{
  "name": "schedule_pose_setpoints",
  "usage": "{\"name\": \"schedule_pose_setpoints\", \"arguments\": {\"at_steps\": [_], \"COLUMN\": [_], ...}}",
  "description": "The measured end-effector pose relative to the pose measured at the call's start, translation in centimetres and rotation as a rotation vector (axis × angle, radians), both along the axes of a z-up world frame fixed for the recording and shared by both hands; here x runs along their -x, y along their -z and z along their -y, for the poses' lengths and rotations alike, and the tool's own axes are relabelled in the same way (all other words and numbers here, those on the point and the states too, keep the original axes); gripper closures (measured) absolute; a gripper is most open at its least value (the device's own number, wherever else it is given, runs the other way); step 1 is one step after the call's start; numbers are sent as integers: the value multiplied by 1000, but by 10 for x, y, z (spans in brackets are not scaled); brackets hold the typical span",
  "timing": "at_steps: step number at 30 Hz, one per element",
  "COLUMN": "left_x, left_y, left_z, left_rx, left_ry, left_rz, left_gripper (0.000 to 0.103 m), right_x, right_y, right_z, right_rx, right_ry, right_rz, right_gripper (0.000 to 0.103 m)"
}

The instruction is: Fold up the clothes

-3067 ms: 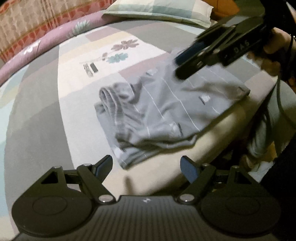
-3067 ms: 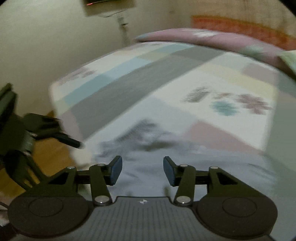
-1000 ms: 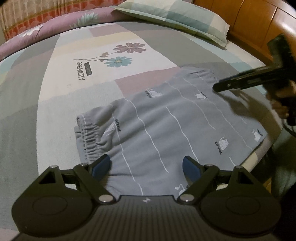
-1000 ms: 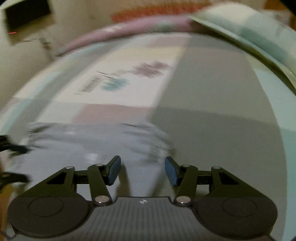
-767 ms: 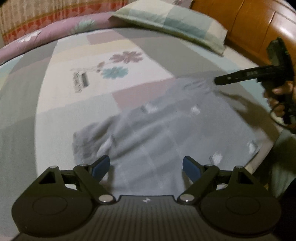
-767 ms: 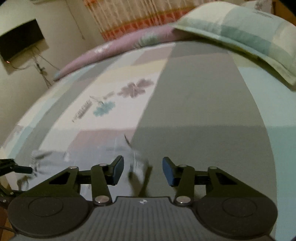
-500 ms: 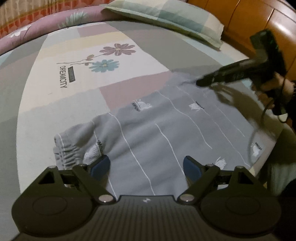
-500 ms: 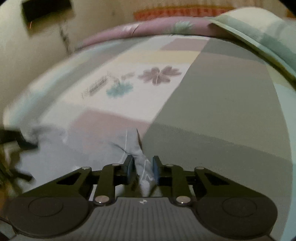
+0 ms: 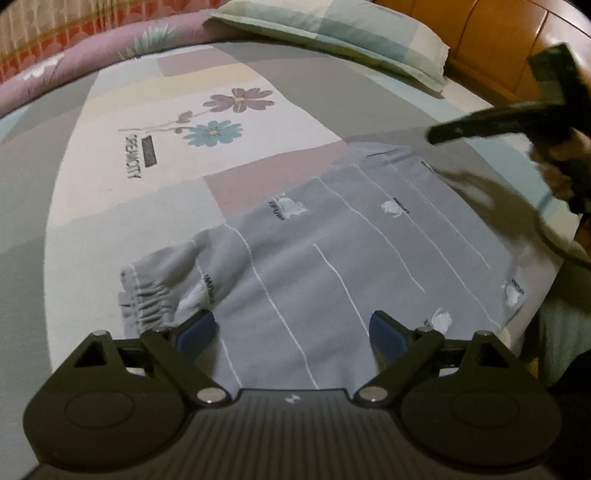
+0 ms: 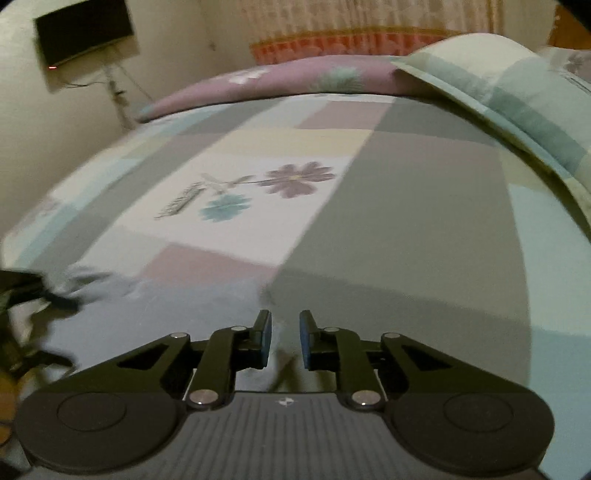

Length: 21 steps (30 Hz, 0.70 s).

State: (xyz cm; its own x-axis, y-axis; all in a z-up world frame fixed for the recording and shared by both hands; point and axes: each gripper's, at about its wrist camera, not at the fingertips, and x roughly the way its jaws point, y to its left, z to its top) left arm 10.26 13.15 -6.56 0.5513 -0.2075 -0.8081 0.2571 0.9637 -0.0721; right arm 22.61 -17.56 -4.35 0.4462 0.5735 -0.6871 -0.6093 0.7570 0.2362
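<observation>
Folding job: just at the start, I think. The pants (image 9: 332,258) are spread out flat, and no part is turned over yet.
Pants: they are grey with thin white lines. They lie on the bed (image 9: 74,221), right along the edge where the person stands, and one end reaches that edge.
Why flat: a smooth, flat piece of cloth is easy to fold in half, so it looks laid out ready.
Stretchy band: the waistband (image 9: 147,295) is bunched up at the end away from the pillow (image 9: 332,33).
Left claw (image 9: 291,328): its jaws are spread wide with nothing in them. It hangs over the edge of the pants near the stretchy band and points down at it.
Why there: I think it is waiting to grab that end, so both ends can go up together.
Right claw (image 10: 284,332): its jaws are almost together, with a thin gap. I see no cloth squeezed in that gap.
Right claw's spot: it is just above the corner of the pants nearest the pillow. The left camera shows its tip off the cloth, with a shadow under it.
Hand (image 9: 561,162): it holds the right claw's handle out past the edge of the bed.
Next, my guess: each claw needs a good pinch on its own end.
</observation>
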Motion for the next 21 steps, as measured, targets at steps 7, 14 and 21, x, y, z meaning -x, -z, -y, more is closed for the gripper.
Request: {"name": "schedule_pose_setpoints", "arguments": {"at_steps": [7, 14, 21], "left_x": [3, 36, 62], "left_y": [1, -27, -19], "left_z": [0, 37, 75], "left_rx": [-54, -91, -135], "left_ry": [-34, 137, 235], "left_rz": [5, 98, 128], "left_gripper": [12, 12, 12], "right_x": [63, 112, 169], "right_y": [17, -5, 1], "right_z": [-5, 3, -17], "right_rx": [95, 164, 358], "right_ry": [-32, 13, -104], "right_rz": [-73, 21, 200], "right_gripper": [78, 48, 28]}}
